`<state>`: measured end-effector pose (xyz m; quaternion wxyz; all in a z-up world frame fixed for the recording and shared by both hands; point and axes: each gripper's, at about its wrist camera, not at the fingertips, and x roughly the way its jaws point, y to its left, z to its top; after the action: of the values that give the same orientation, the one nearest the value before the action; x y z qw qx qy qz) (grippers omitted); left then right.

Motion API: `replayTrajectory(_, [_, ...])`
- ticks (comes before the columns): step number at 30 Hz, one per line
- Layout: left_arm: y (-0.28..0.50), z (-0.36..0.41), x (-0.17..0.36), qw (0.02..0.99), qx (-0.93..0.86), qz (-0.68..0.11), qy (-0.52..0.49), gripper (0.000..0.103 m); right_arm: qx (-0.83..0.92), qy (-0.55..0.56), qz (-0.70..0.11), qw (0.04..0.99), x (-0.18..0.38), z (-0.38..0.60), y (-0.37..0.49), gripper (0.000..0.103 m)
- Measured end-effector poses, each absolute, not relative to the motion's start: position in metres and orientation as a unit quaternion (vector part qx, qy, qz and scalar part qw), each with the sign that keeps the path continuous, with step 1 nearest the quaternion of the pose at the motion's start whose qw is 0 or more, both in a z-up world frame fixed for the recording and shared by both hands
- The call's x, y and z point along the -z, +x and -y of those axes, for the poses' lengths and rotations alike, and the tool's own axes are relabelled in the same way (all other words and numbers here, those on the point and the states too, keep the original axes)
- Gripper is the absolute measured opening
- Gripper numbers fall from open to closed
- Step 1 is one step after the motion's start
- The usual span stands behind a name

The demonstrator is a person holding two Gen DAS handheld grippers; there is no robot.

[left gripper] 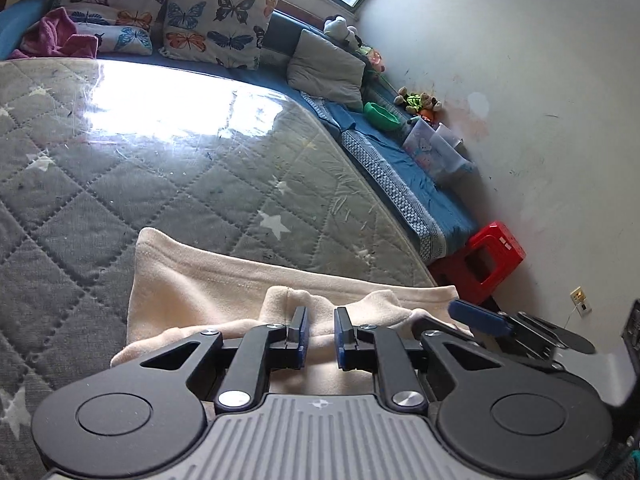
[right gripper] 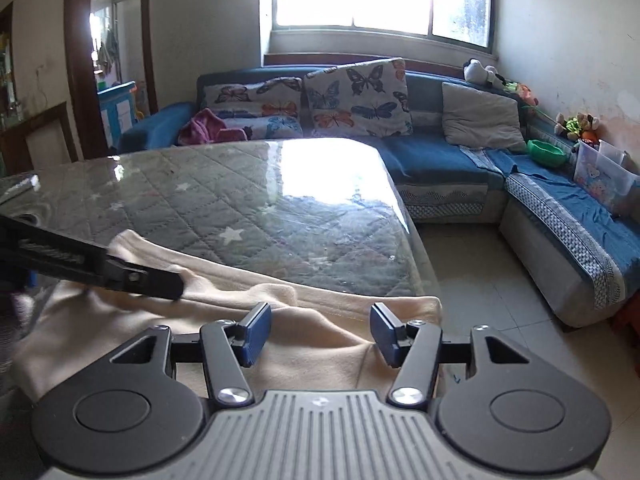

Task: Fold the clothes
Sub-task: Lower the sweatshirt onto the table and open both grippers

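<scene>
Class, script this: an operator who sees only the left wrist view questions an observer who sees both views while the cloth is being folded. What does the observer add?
Operator: I see only one blue finger on my right. Is the right gripper open?
Observer: Yes. Its jaws stand wide apart over the cream cloth, and the pads are not pressing on it.
Operator: What lies past the table's right edge?
Observer: Pale tiled floor, bare between the table and the blue sofa.
</scene>
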<state>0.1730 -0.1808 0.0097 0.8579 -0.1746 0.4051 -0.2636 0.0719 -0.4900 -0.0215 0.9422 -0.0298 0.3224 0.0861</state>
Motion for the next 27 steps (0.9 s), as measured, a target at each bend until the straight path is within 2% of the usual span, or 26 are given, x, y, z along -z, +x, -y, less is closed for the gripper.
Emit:
replayTrajectory(2, [0.170, 0.179, -0.013, 0.859, 0.265, -0.402, -0.176, 0.016, -0.092, -0.041, -0.315, 0.944, 0.017, 0.484, 0.064, 0.066])
replayTrajectory(7, [0.148, 0.172, -0.028, 0.865, 0.278, -0.386, -0.163, 0.018, -0.097, -0.052, -0.307, 0.945, 0.017, 0.477, 0.041, 0.071])
replayTrajectory(9, [0.135, 0.170, -0.034, 0.869, 0.279, -0.379, -0.152, 0.027, -0.088, -0.061, -0.301, 0.948, 0.017, 0.476, 0.029, 0.075])
replayTrajectory(11, [0.122, 0.168, -0.036, 0.874, 0.277, -0.375, -0.139, 0.031, -0.074, -0.074, -0.291, 0.951, 0.017, 0.475, 0.012, 0.081])
replayTrajectory(20, [0.064, 0.176, -0.032, 0.888, 0.293, -0.348, -0.070, 0.031, -0.016, -0.073, -0.285, 0.956, 0.030, 0.480, -0.035, 0.089])
replayTrajectory(27, [0.053, 0.180, -0.020, 0.891, 0.284, -0.352, -0.047, 0.031, 0.002, -0.058, -0.272, 0.961, 0.024, 0.491, -0.043, 0.092])
